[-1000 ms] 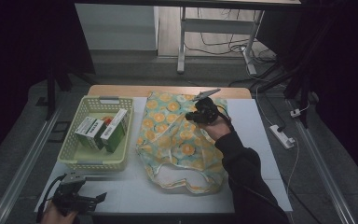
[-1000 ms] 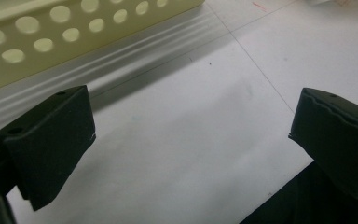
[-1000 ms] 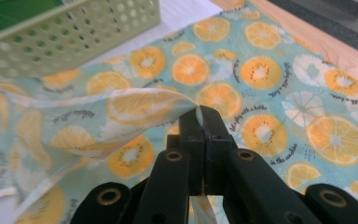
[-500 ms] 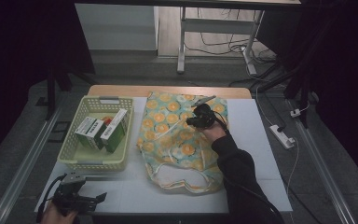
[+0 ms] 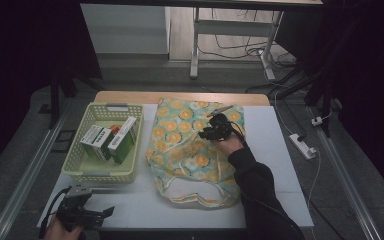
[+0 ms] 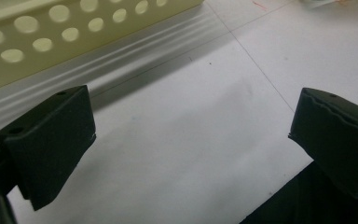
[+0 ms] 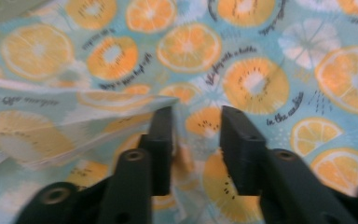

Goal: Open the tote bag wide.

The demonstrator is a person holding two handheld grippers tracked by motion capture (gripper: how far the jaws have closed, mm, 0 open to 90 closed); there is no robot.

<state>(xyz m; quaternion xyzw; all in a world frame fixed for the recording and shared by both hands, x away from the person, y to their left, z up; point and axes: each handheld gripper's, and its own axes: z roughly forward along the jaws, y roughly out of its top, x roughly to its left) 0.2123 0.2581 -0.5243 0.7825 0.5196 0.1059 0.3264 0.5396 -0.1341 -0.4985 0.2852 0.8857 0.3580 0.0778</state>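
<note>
- Here, in the middle of the high view, the orange-print cloth bag (image 5: 192, 150) lies flat on the white table (image 5: 275, 165), its handles toward the lower edge of the frame.
- The right gripper (image 5: 211, 132) rests on the bag's upper right part, held by a hand in a dark sleeve (image 5: 260, 195) that comes in from the lower right.
- In the right gripper view, its jaws stand partly apart over the printed fabric; they have just been opening, and a raised fold of the cloth (image 7: 98, 112) reaches the left jaw's tip from the left of the frame, while the pads do not pinch it.
- The left gripper (image 5: 87, 215) sits at the lower left of the high view, on the table near its front edge, well apart from the bag.
- In the left gripper view, its jaws are spread wide with bare tabletop between them.
- The pale yellow basket (image 5: 77, 165) stands left of centre in the high view, just beside the bag, with green-and-white boxes (image 5: 110, 140) inside; its perforated wall (image 6: 51, 32) fills the upper left of the left gripper view.
</note>
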